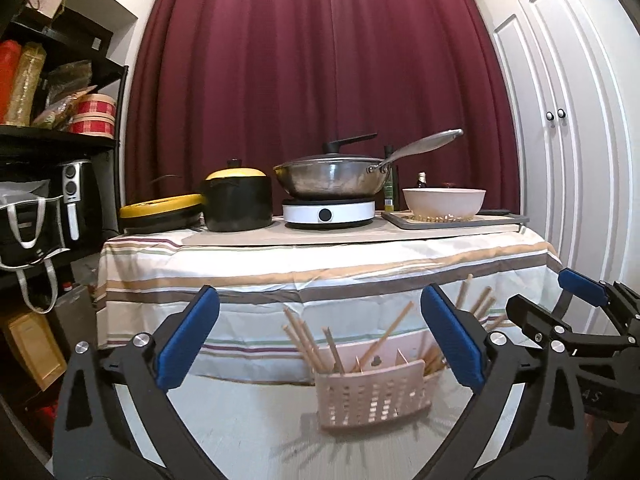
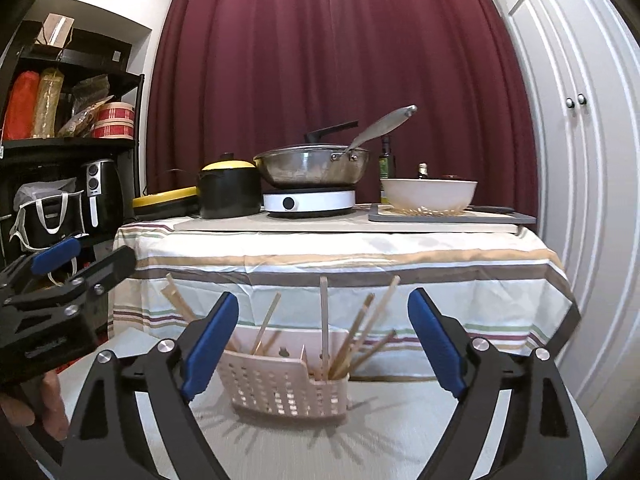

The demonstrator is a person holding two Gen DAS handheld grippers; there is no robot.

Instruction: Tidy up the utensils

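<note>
We face a heavy dark red pleated curtain (image 1: 320, 60) that fills the wall. In front of it stands a table under a striped white, tan and brown cloth (image 1: 320, 276). Left of the curtain we see a black open shelving unit (image 1: 60, 140) against a white wall; right of it, white panelled cupboard doors (image 1: 560, 120) with dark knobs.

Your left tongs (image 1: 320, 336) are spread wide, blue pads (image 1: 188, 336) well apart with nothing between them, pointing level toward the far side. Your right tongs (image 2: 324, 338) sit just beside them, equally wide and empty. Your left hand's fingers (image 2: 44, 408) wrap the left handle.
</note>
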